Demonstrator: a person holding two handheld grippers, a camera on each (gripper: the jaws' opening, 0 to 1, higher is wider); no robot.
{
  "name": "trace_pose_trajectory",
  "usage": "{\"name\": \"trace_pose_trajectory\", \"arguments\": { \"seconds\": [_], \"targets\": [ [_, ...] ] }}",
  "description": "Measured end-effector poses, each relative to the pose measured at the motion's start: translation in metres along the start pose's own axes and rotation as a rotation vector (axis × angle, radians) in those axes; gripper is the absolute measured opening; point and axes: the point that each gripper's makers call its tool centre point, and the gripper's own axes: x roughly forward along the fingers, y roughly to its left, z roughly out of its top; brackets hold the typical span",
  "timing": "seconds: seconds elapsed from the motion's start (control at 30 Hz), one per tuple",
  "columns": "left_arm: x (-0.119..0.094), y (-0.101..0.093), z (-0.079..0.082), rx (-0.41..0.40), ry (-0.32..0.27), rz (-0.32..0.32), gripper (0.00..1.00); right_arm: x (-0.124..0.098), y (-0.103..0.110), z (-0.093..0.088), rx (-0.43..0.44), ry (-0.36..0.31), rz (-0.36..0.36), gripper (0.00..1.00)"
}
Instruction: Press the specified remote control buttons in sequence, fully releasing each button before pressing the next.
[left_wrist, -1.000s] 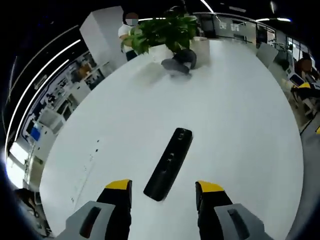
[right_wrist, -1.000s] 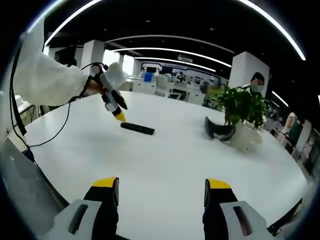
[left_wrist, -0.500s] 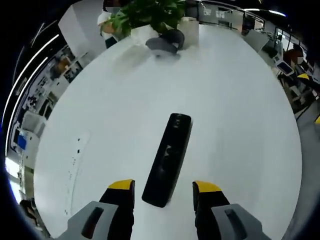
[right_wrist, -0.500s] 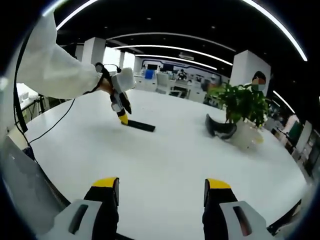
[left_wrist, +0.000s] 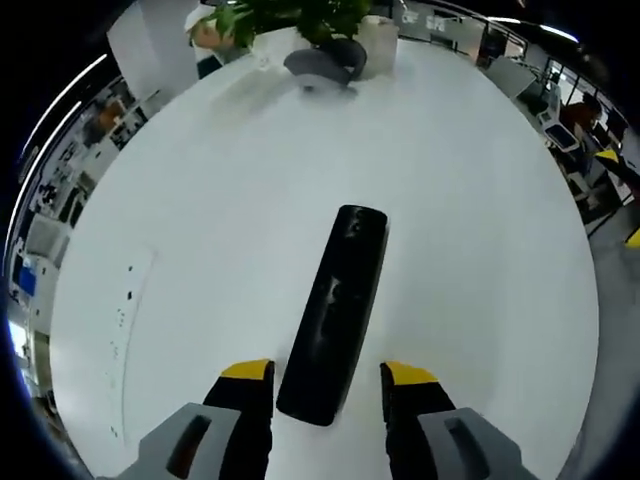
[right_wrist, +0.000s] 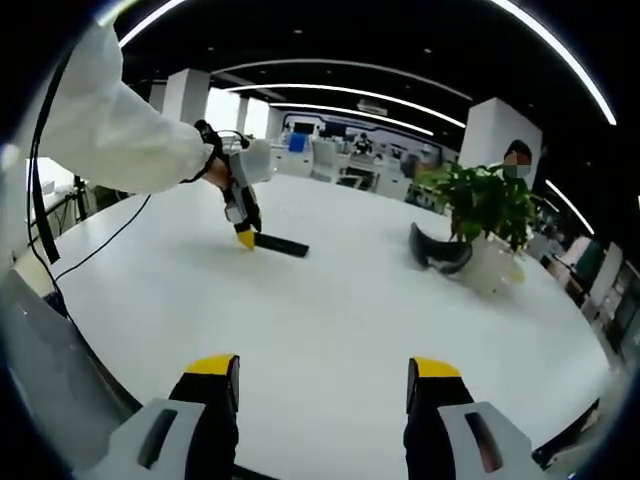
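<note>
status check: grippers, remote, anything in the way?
Left gripper open, fingers straddling the near end of the remote control. Right gripper open, over bare white table. Potted plant and dark headset off to the side, nothing blocking.

I count one black remote control (left_wrist: 335, 310) lying on one round white worktop (left_wrist: 480, 230). Farther back there is one potted plant (right_wrist: 482, 212) and one dark curved headset-like object (right_wrist: 438, 254). My grippers number two.

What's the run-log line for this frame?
left claw: open, astride remote near end | right claw: open, idle over table | press: not yet
</note>
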Motion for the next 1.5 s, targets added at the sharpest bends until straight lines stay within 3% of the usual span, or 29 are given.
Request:
{"name": "trace_pose_trajectory", "arguments": {
  "seconds": [0.07, 0.43, 0.63, 1.2, 1.5],
  "targets": [
    [0.001, -0.004, -0.001, -0.019, 0.002, -0.044, 0.4, 0.0, 0.0, 0.0, 0.001, 0.001, -0.002, 0.66],
    [0.001, -0.004, -0.002, -0.018, -0.01, -0.047, 0.37, 0.002, 0.0, 0.001, -0.003, 0.0, -0.001, 0.66],
    [0.002, -0.016, 0.0, 0.055, -0.008, -0.05, 0.24, 0.0, 0.001, 0.004, 0.004, -0.014, 0.005, 0.67],
    [0.002, -0.022, -0.004, -0.003, -0.004, -0.027, 0.24, -0.002, 0.002, 0.005, 0.006, -0.026, 0.0, 0.67],
    [0.0, -0.037, -0.01, -0.021, 0.002, -0.022, 0.23, -0.005, 0.001, 0.006, 0.007, -0.032, -0.006, 0.67]
  ]
}}
